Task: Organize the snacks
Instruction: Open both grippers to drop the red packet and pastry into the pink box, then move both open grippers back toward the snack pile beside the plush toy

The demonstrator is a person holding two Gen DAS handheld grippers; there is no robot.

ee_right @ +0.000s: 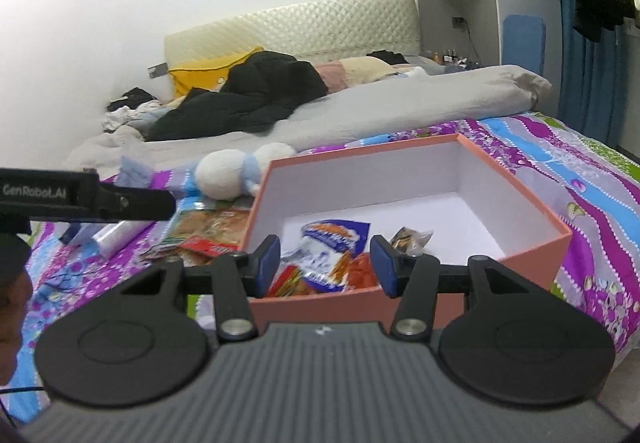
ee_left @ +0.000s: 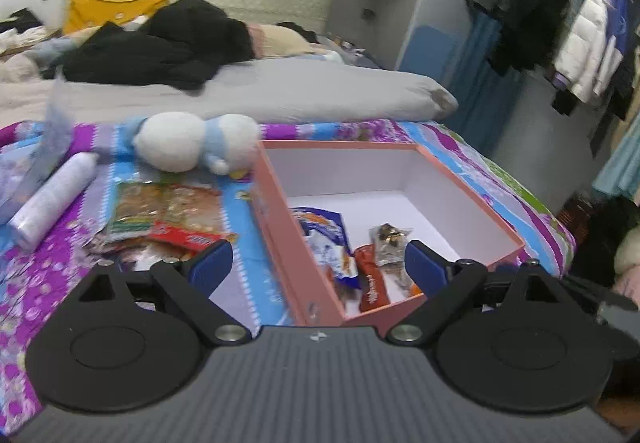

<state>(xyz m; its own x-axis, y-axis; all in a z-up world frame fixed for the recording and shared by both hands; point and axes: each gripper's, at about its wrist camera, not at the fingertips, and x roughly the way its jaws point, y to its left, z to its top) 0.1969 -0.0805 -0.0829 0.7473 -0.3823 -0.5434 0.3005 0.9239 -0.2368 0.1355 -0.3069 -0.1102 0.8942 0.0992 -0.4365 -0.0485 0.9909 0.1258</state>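
A pink box point(ee_left: 472, 199) with a white inside lies open on the bed; it also shows in the right wrist view point(ee_right: 532, 219). Several snack packets lie in its near corner: a blue and white one point(ee_left: 324, 231) point(ee_right: 336, 233), an orange one point(ee_left: 372, 283) point(ee_right: 360, 269) and a clear one point(ee_left: 390, 239) point(ee_right: 410, 237). More snack packets point(ee_left: 168, 211) point(ee_right: 212, 227) lie on the sheet left of the box. My left gripper point(ee_left: 318, 263) is open and empty over the box's near left wall. My right gripper point(ee_right: 326, 263) is open and empty above the box's near edge.
A white and blue plush toy point(ee_left: 192, 143) point(ee_right: 236, 171) lies behind the loose packets. A white roll point(ee_left: 52, 199) point(ee_right: 116, 235) lies at the left. A grey duvet point(ee_left: 320, 91) and black clothes point(ee_left: 160, 43) lie farther back. The left gripper's body point(ee_right: 80, 195) shows at the left.
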